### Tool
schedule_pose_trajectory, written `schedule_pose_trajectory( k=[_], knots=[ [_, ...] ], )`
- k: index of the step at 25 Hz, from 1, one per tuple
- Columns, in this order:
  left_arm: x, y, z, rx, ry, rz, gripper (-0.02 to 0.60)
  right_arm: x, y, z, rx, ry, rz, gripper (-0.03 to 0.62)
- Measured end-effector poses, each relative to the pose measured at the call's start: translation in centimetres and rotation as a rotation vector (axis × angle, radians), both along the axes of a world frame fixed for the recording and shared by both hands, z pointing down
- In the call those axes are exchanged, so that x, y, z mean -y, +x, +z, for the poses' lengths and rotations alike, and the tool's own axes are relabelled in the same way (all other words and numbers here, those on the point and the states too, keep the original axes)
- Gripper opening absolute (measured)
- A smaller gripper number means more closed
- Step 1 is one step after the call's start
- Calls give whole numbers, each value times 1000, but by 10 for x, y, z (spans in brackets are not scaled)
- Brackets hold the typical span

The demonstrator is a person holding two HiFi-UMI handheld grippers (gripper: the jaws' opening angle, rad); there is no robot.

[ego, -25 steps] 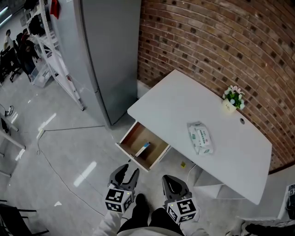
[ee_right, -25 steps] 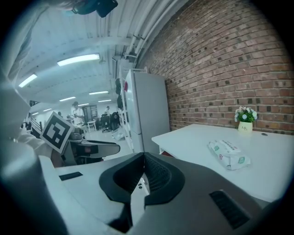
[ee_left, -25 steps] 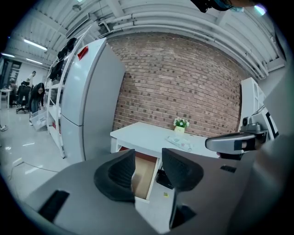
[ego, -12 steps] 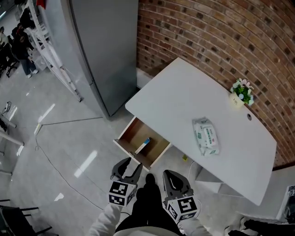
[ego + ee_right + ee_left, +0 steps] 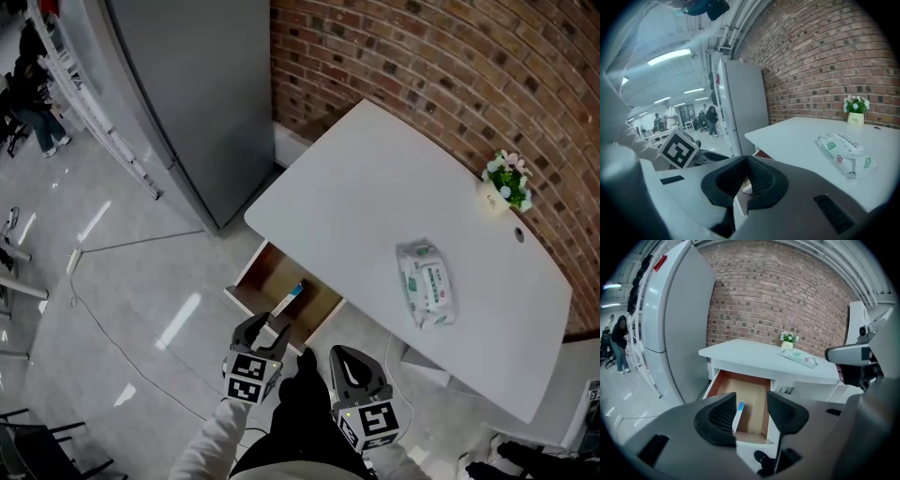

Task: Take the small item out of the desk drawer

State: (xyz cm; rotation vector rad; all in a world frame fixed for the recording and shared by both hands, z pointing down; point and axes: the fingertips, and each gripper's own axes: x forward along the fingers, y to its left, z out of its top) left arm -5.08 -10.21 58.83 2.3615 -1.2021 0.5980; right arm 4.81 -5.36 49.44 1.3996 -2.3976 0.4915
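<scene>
Jaws of left gripper [image 5: 751,414]: wide apart and opening, nothing gripped; the drawer shows through the gap, well beyond the pads. Jaws of right gripper [image 5: 746,174]: tips closed together, empty.

Small white-and-blue slim box [image 5: 290,299]: lies inside the open wood-lined desk drawer [image 5: 266,279], apart from both grippers.

White rectangular desk [image 5: 356,197]: carries a white-and-green soft pack of wipes [image 5: 426,283] and a small potted plant with white flowers [image 5: 504,182] beside the red brick wall [image 5: 422,75].
</scene>
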Motion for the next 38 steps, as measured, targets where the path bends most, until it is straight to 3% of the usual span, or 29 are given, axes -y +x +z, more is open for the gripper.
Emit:
schedule_pose_trajectory(
  k=[14, 38],
  knots=[
    [39, 18, 100, 81, -174, 53, 210, 31, 3, 28, -25, -39, 14, 26],
    [71, 41, 207, 315, -378, 222, 224, 47, 9, 61, -51, -105, -18, 26]
  ],
)
